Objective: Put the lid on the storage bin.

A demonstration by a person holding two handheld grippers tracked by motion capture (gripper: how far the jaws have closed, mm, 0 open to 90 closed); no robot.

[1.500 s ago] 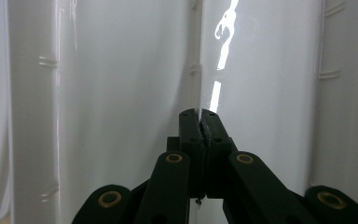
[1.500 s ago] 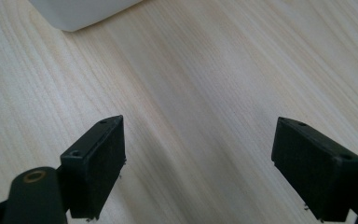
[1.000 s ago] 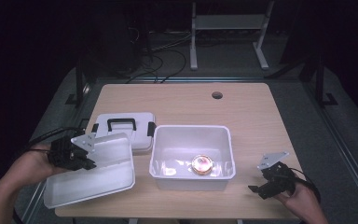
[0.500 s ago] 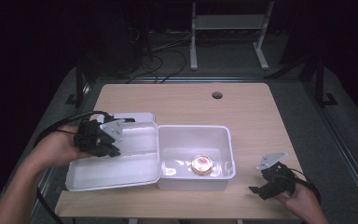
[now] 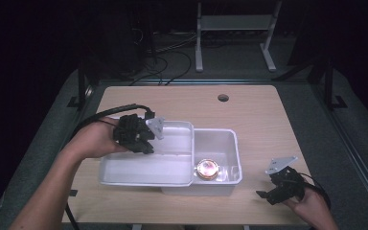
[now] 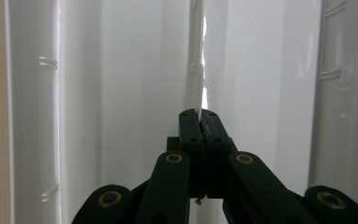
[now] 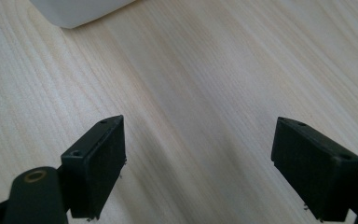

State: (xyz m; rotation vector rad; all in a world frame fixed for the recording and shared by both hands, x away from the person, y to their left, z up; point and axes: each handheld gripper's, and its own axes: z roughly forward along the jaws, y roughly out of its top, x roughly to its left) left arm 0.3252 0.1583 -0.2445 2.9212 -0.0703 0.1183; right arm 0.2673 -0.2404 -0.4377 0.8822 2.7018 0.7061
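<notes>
2 jaws of left gripper (image 6: 199,122) clamped on white lid (image 5: 146,160) rim

Table (image 5: 258,110): pale wood-grain top, matt, smooth, fine streaked lines clear in the right gripper view. White tray (image 5: 143,165): glossy plastic, slightly translucent, ribbed walls with bright highlights in the left gripper view. White bin (image 5: 220,143): same shiny semi-clear plastic. Round object (image 5: 207,168) inside the bin: metallic look, copper-gold, reflective. Left gripper (image 6: 199,122): matt black plastic links, brass-coloured rivets, pads look finely rough. Right gripper (image 7: 198,158): matt black, blocky pads, dull finish. Grey plate (image 5: 281,164) on it: flat, satin sheen.
</notes>
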